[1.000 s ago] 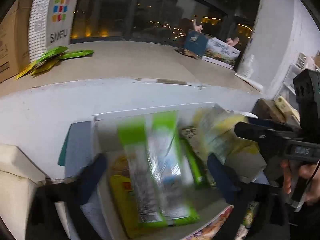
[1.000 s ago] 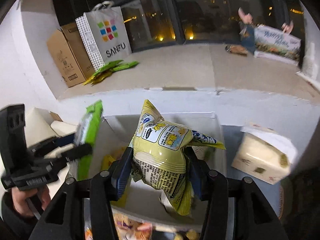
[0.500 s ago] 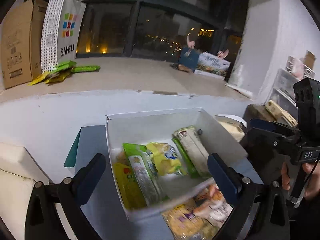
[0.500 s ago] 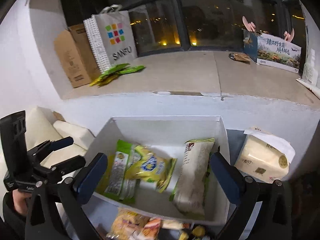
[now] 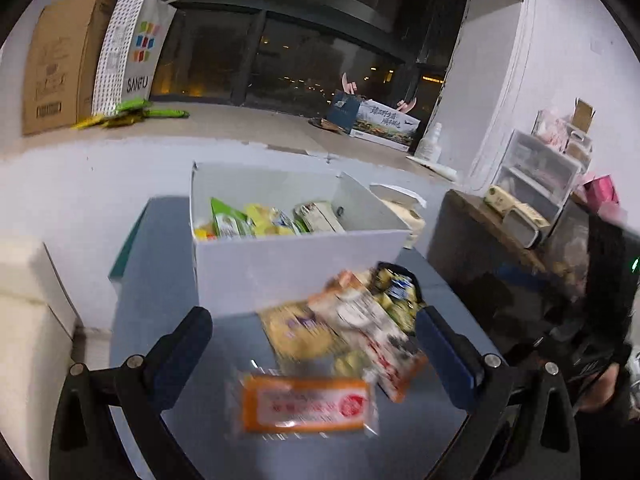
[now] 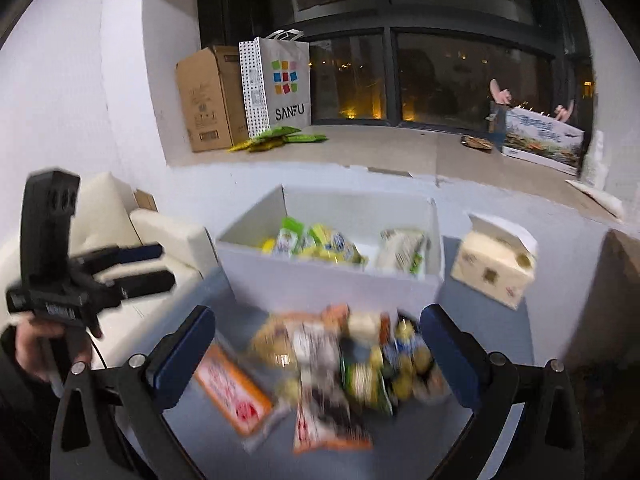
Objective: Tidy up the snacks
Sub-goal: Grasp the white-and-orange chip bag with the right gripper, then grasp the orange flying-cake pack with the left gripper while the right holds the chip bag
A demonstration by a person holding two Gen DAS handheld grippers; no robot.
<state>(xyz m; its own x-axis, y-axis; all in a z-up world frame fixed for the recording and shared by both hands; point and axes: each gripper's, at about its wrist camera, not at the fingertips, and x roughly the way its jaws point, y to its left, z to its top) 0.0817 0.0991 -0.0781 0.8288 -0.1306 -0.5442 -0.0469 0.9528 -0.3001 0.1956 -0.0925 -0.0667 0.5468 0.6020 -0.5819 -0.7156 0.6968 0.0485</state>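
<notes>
Snack pile [image 6: 344, 364] before white box [image 5: 296, 268], tissue pack [image 6: 494, 268] beside, grippers spread.

Brown cardboard carton [image 6: 208, 98] on window ledge w/ white SANFU paper bag [image 6: 280, 84] just beside it. Printed flat box [image 6: 540, 142] at ledge's far right. Beige tissue pack [image 6: 494, 266] on grey tabletop [image 5: 160, 280]. Clear plastic drawer unit [image 5: 536, 172] by wall.
</notes>
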